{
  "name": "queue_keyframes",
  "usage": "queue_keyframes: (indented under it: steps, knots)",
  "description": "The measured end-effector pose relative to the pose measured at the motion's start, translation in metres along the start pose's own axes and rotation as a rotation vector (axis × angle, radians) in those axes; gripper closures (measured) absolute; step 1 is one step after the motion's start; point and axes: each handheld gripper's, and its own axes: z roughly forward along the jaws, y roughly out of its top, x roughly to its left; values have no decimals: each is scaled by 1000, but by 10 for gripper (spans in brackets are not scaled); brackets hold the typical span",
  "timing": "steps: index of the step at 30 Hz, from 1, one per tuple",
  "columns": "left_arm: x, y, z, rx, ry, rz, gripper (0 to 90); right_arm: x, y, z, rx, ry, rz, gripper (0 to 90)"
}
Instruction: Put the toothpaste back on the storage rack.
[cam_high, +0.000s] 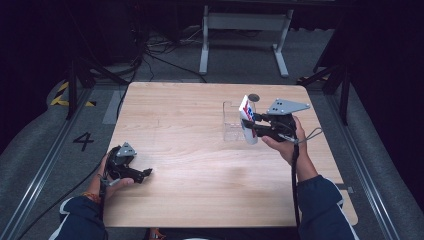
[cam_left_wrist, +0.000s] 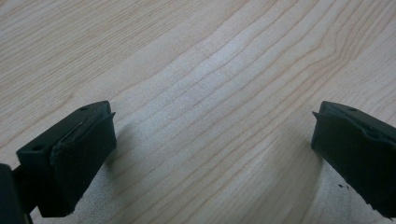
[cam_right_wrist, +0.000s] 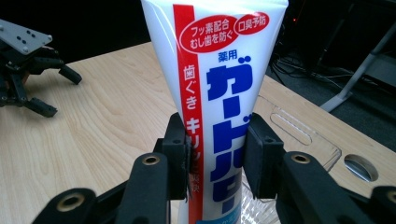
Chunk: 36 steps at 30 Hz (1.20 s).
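Observation:
A white toothpaste tube (cam_high: 247, 120) with a red stripe and blue lettering stands nearly upright in my right gripper (cam_high: 251, 124), at the table's right middle. In the right gripper view both pads (cam_right_wrist: 258, 156) press on the tube (cam_right_wrist: 219, 88) from its two sides. Its lower end hangs beside a clear plastic holder (cam_high: 232, 121). My left gripper (cam_high: 144, 174) rests low near the table's front left corner. Its two jaws stand wide apart in the left gripper view, with only bare wood between them (cam_left_wrist: 212, 140).
The wooden table (cam_high: 200, 165) has a small round hole (cam_high: 254, 97) near its far right. The clear holder (cam_right_wrist: 299, 133) lies just behind the tube. Cables and a white desk frame (cam_high: 245, 35) stand on the floor beyond the far edge.

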Motion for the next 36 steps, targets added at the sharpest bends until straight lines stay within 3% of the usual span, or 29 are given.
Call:
queue_keyframes:
  steps: [20, 36]
  knots:
    - [0, 0, 0, 0, 1, 1, 4, -15, 17, 24, -16, -20, -5, 662]
    - [-1, -1, 0, -3, 7, -14, 5, -29, 19, 43, -26, -54, 33, 662]
